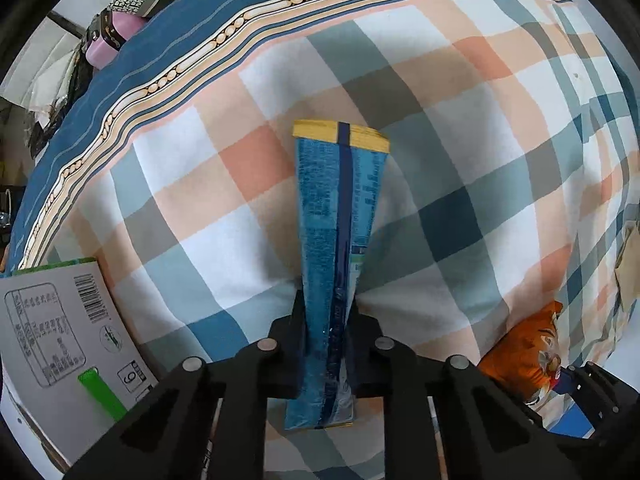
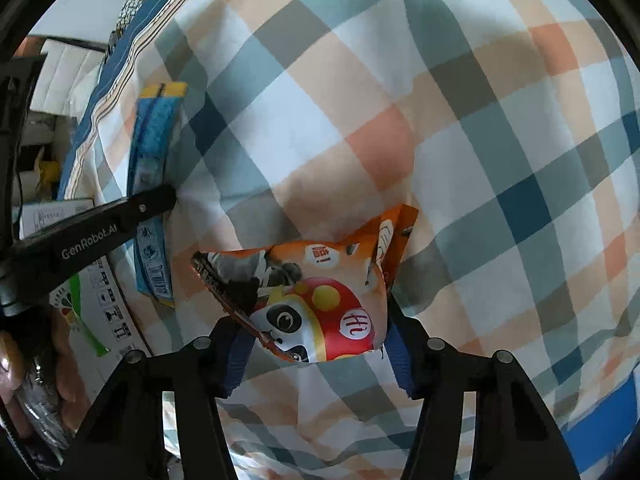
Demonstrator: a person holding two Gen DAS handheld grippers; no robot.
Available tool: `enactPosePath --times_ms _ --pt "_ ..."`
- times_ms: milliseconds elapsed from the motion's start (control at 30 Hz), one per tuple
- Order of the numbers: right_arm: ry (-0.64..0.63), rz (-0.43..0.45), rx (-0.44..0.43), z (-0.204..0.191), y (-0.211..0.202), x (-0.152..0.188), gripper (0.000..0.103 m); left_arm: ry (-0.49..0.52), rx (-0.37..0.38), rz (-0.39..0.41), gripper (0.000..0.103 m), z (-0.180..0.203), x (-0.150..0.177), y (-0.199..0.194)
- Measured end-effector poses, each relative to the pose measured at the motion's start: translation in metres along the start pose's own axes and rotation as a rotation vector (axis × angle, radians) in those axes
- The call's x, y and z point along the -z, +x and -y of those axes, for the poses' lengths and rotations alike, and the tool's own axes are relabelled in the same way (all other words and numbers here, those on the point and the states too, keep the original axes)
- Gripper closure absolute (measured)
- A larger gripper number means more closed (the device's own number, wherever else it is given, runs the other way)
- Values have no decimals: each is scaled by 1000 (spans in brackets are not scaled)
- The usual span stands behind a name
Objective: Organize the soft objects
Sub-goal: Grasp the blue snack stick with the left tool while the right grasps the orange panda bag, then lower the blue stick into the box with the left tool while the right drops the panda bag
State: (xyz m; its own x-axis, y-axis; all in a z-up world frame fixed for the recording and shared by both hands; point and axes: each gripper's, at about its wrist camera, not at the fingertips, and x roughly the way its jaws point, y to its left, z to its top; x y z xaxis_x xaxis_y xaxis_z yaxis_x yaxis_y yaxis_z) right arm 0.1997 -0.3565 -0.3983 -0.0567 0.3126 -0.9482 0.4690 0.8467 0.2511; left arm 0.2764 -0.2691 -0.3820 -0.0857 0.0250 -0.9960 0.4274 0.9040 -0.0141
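1. Risk: the blue packet [image 1: 336,248] is pinched edge-on, so it could twist or slide out if swung; my guess.
2. Risk: the orange panda bag [image 2: 320,300] is puffy and may squirt free when squeezed.
3. Left gripper [image 1: 326,320] is clamped narrow on the blue packet, above the checked bedsheet [image 1: 480,120].
4. Right gripper [image 2: 316,356] is wide apart, straddling the orange bag lying on the sheet; contact unclear.
5. Cardboard box [image 1: 60,320] sits nearby at the left.

cardboard box [image 1: 60,336] cut off by frame edge; print unreadable.
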Motion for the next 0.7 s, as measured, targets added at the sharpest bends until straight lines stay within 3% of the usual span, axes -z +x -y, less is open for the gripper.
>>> enactPosePath --times_ms 333,700 --pt "-21 34 7 -8 -20 9 48 -45 36 54 91 -11 20 -36" --pt "-75 109 -26 -24 -79 34 49 -80 164 222 91 -44 86 -126"
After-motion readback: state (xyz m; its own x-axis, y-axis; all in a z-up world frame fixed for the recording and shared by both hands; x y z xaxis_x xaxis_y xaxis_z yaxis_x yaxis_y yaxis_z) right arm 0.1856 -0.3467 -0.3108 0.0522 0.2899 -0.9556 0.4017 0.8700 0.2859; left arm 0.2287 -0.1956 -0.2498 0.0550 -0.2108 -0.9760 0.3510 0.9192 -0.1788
